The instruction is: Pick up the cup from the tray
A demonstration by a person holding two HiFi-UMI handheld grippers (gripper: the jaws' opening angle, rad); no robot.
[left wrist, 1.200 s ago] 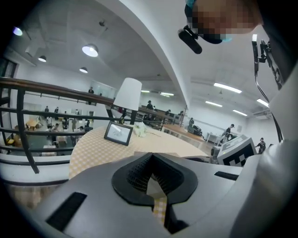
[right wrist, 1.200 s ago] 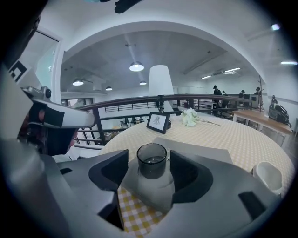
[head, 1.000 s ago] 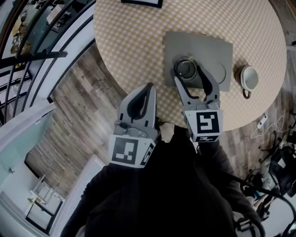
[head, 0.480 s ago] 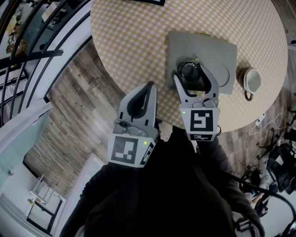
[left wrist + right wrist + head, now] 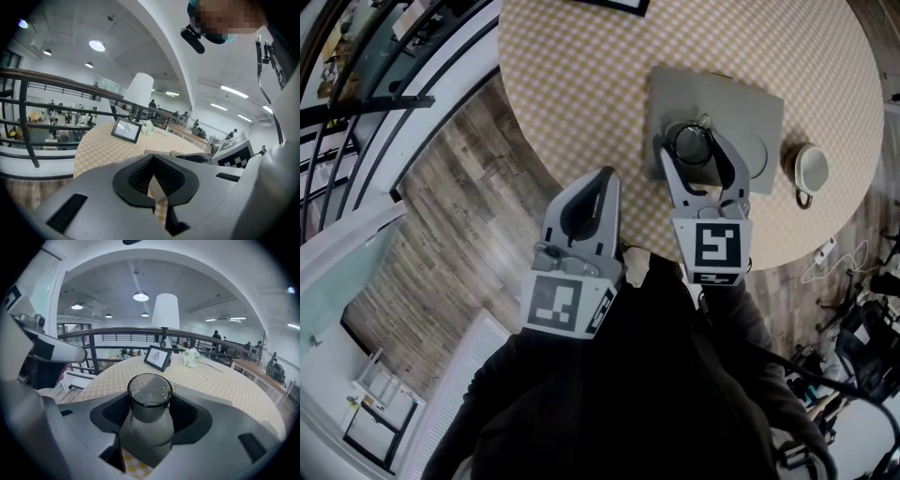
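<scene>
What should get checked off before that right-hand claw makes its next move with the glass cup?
1. Glass cup sits between the fingers of the right gripper: ok.
2. Fingers closed onto the cup: not ok, they stand apart on either side of it.
3. Cup upright on the gray tray: ok.
4. Left gripper out of the way: ok, shut and apart from the tray.
5. White cup clear of the lift: ok, it stands beside the tray.
6. Glass cup empty: cannot tell.

smoky grey glass cup (image 5: pixel 149 399), plain grey tray (image 5: pixel 759 98), yellow-and-white checked desk (image 5: pixel 581 75), white mug (image 5: pixel 812 167), brown wood-grain floor (image 5: pixel 469 216)
</scene>
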